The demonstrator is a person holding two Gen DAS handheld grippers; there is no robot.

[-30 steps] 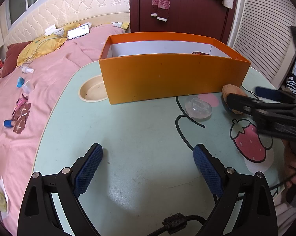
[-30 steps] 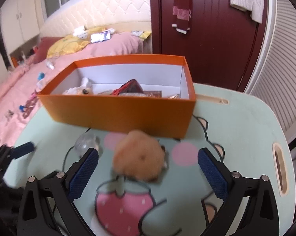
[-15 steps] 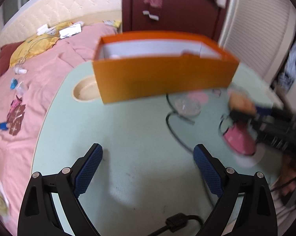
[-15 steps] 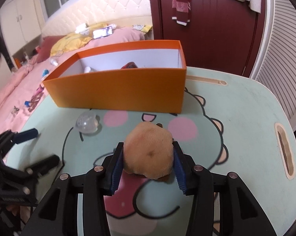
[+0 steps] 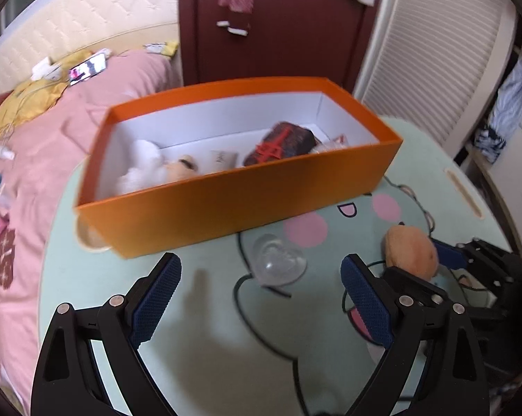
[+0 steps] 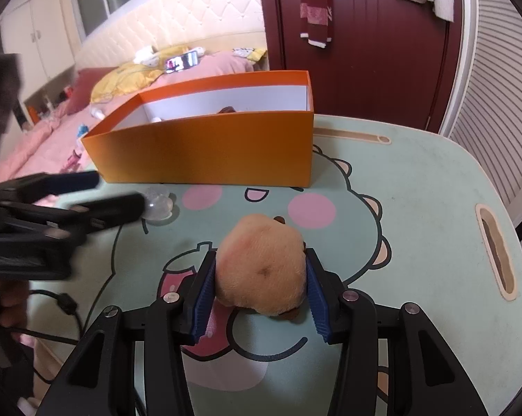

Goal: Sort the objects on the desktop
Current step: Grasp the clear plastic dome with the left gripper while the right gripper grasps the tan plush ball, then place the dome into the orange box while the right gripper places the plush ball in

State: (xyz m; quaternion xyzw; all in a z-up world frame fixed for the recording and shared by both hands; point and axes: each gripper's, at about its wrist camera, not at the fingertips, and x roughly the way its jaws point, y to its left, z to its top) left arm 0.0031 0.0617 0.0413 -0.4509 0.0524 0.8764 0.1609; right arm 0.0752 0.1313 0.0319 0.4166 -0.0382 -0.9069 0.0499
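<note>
My right gripper (image 6: 261,280) is shut on a tan plush toy (image 6: 261,263), held a little above the mint table; the same plush toy (image 5: 411,251) shows at the right of the left wrist view. My left gripper (image 5: 261,298) is open and hovers just short of a clear round plastic piece (image 5: 276,258) lying on the table, also visible as the clear piece (image 6: 158,204) beside the left gripper's fingers (image 6: 87,208). Behind stands an orange box (image 5: 240,204) with white inside, holding a white plush, a dark red pouch and small cards.
The mint table (image 6: 417,187) carries a cartoon print and has slot cut-outs (image 6: 496,253) along the right edge. A pink bed (image 5: 35,159) with small items lies left of the table. A dark red door (image 6: 365,34) and louvred panel stand behind. A black cable (image 6: 63,305) trails at the left.
My right gripper closed on the tan plush toy and lifted it slightly. My left gripper rose and swung toward the box, bringing the clear piece between its open fingers' line.
</note>
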